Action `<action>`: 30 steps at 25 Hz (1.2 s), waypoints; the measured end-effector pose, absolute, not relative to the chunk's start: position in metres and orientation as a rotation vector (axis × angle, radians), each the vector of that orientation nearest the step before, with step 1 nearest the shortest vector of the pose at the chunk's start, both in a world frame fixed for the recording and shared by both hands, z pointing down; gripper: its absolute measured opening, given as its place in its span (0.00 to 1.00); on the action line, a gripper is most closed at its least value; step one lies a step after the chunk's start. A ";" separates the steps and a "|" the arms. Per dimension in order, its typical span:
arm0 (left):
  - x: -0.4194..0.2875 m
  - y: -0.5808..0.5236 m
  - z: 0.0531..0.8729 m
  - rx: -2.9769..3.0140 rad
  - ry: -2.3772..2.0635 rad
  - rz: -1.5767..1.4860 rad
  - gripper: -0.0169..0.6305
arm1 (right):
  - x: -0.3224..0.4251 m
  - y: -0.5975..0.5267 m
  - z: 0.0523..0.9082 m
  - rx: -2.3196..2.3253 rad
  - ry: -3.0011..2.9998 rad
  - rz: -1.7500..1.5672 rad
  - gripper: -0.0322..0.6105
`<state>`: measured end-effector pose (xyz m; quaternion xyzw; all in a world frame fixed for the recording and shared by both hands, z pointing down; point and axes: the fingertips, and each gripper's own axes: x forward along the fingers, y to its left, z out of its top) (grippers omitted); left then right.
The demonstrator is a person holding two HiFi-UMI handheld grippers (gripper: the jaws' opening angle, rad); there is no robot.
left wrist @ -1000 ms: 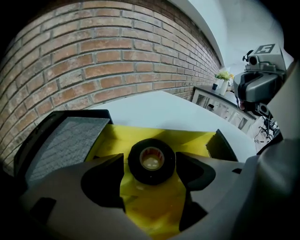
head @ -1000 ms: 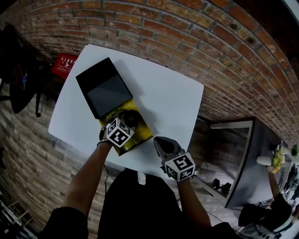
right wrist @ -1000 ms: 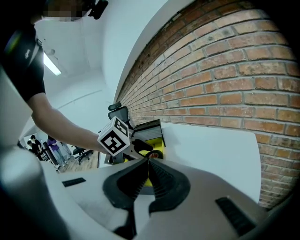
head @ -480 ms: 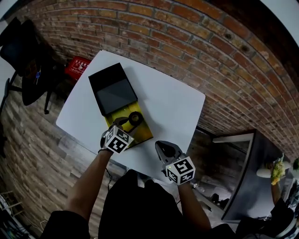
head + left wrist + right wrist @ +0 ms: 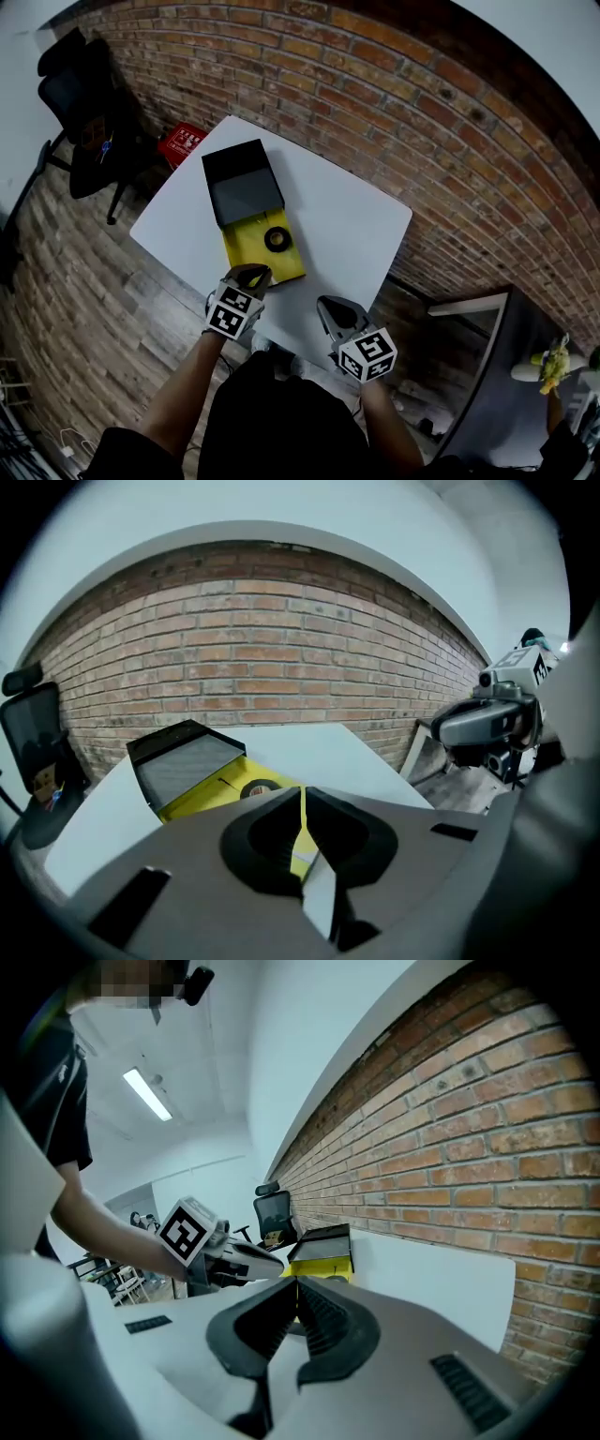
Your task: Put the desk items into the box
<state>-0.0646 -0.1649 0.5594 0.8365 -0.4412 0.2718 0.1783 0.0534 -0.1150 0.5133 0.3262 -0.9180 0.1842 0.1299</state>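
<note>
Nearly together, left gripper [image 5: 252, 273] closing, empty

Red brick wall [image 5: 375, 84] from ten round to three o'clock. Wood-plank floor [image 5: 103, 309] at eight o'clock. Black office chair [image 5: 84, 103] at ten, red crate [image 5: 183, 142] near it. White square surface [image 5: 347, 216] at centre. Dark cabinet [image 5: 506, 342] at four. Lit ceiling strip light [image 5: 148, 1094] overhead.

Person in black short-sleeve tee [image 5: 277, 412]; grey-bodied left gripper [image 5: 253, 273] at 7 o'clock (jaws closing, nothing btwn) & right gripper [image 5: 328, 305] at 5 o'clock, each w/ black pads & a b/w square-marker cube [image 5: 232, 312].
</note>
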 end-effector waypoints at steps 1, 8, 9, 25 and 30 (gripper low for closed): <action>-0.064 -0.157 0.555 2.355 -1.271 0.746 0.07 | 0.056 -0.111 0.511 0.941 -2.677 0.531 0.08; -0.054 -0.098 0.529 2.310 -1.365 0.586 0.05 | 0.077 -0.083 0.500 0.889 -2.729 0.527 0.08; -0.054 -0.091 0.524 2.302 -1.385 0.555 0.05 | 0.077 -0.080 0.498 0.874 -2.738 0.515 0.08; -0.095 -0.043 0.487 2.273 -1.504 0.401 0.05 | 0.059 -0.065 0.457 0.880 -2.793 0.430 0.08; -0.109 -0.048 0.477 2.302 -1.486 0.375 0.05 | 0.052 -0.070 0.448 0.937 -2.794 0.427 0.08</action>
